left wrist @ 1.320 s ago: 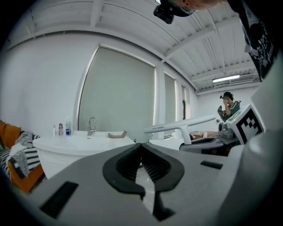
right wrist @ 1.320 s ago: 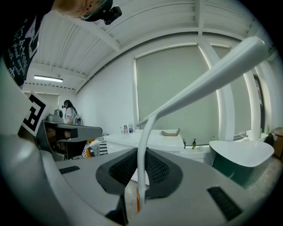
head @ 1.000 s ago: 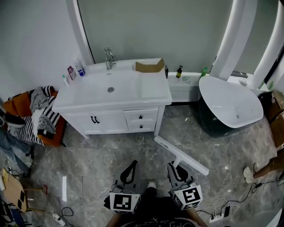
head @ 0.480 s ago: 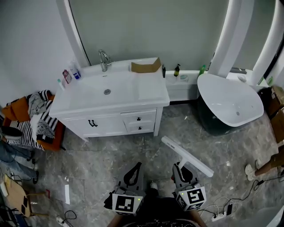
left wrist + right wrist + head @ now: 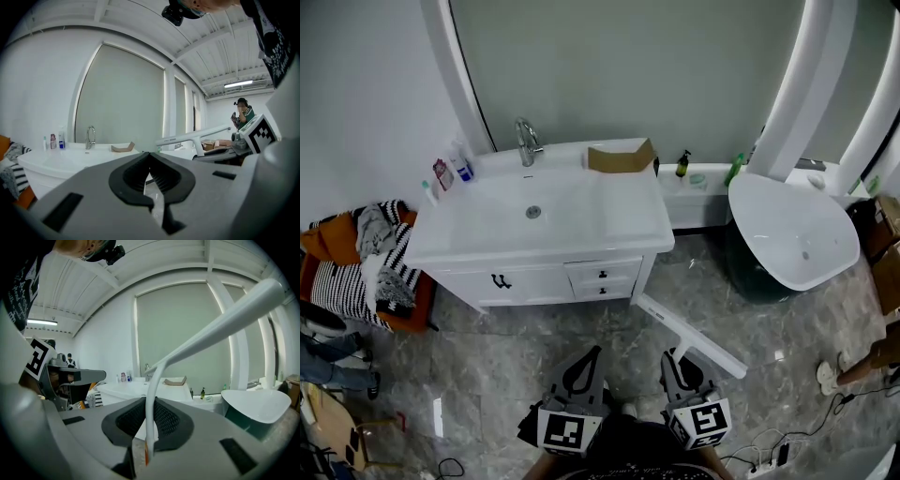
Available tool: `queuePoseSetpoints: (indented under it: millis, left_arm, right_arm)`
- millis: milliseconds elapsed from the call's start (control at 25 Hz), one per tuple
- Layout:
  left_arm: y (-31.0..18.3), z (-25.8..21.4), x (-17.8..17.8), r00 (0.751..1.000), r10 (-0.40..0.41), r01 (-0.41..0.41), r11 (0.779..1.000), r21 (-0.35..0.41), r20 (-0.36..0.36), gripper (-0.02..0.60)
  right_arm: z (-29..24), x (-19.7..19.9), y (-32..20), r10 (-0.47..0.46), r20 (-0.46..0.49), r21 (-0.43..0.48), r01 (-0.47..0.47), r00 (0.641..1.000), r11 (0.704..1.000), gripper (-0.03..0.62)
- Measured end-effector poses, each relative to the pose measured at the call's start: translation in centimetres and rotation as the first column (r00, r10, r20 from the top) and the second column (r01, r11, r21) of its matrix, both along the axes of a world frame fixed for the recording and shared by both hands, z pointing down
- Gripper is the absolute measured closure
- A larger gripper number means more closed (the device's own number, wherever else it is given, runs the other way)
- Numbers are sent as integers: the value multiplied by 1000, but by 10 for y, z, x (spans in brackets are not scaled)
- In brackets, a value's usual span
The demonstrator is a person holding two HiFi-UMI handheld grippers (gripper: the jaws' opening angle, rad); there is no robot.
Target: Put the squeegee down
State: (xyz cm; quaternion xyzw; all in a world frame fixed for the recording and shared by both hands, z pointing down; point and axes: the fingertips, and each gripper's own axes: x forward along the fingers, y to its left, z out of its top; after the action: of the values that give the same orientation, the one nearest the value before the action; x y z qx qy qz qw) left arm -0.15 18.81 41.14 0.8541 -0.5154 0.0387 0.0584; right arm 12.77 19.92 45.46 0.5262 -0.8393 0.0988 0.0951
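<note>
At nine o'clock in the head view, a heap of striped clothes (image 5: 380,258) lies beside the white vanity (image 5: 534,220), which stands at about eleven o'clock from the grippers. Low at six o'clock, the left gripper (image 5: 583,364) has its jaws pressed together with nothing between them. Just right of it, the right gripper (image 5: 680,364) is clamped on the thin handle of the white squeegee (image 5: 689,333), whose long blade is held above the grey floor (image 5: 487,356), slanting from ten to four o'clock. The white bathtub (image 5: 797,230) sits at two o'clock.
</note>
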Motion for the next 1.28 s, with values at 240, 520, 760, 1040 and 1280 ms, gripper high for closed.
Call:
queuePoseSetpoints:
  millis: [240, 520, 760, 1040, 1280]
  left_arm:
    - [-38, -4, -20, 1000, 23, -23, 1000, -7, -18, 577]
    - [-61, 0, -45, 1000, 15, -15, 1000, -21, -10, 577]
    - [-75, 1, -50, 999, 13, -14, 999, -34, -33, 577]
    - [-101, 7, -53, 998, -8, 5, 998, -60, -59, 577]
    - [-132, 10, -49, 998, -35, 32, 997, -67, -50, 577]
  right_arm:
    - [-6, -15, -36, 46, 1, 9, -46, 999, 999, 540]
    - [-5, -31, -61, 61, -5, 20, -61, 998, 998, 540]
    - [3, -45, -70, 36, -2, -21, -36, 999, 999, 540]
    - [8, -50, -101, 20, -17, -39, -20, 1000, 999, 540]
    - [13, -48, -135, -26, -40, -49, 24, 999, 999, 540]
